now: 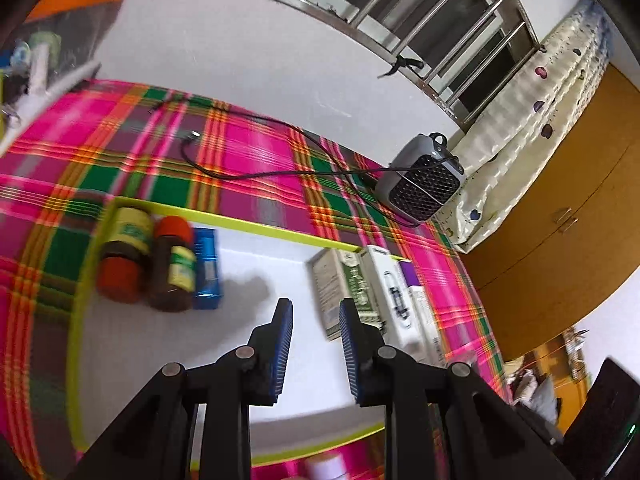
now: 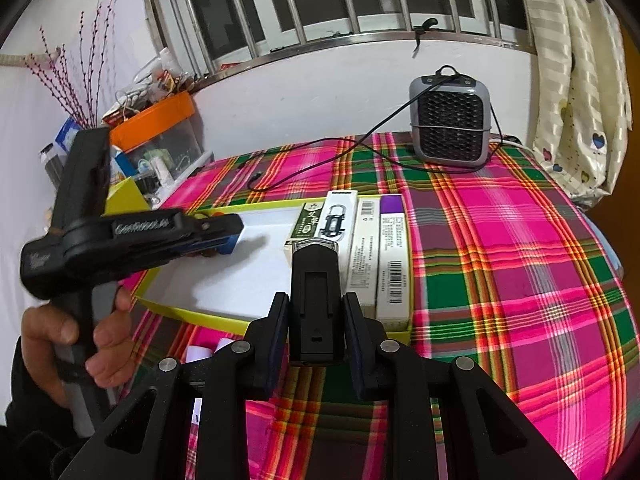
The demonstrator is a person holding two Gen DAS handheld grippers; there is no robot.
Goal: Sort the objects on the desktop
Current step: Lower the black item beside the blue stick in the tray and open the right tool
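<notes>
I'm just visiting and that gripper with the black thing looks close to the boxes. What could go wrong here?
1. The right gripper holds a black object just in front of the row of boxes in the yellow-rimmed tray; lowering it carelessly might knock them askew.
2. The left gripper hovers open over the same tray, so the two could bump.
3. The bottles lie on their sides and may roll if nudged.

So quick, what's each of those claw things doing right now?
Left gripper: open, holding nothing.
Right gripper: shut on a black device.
</notes>
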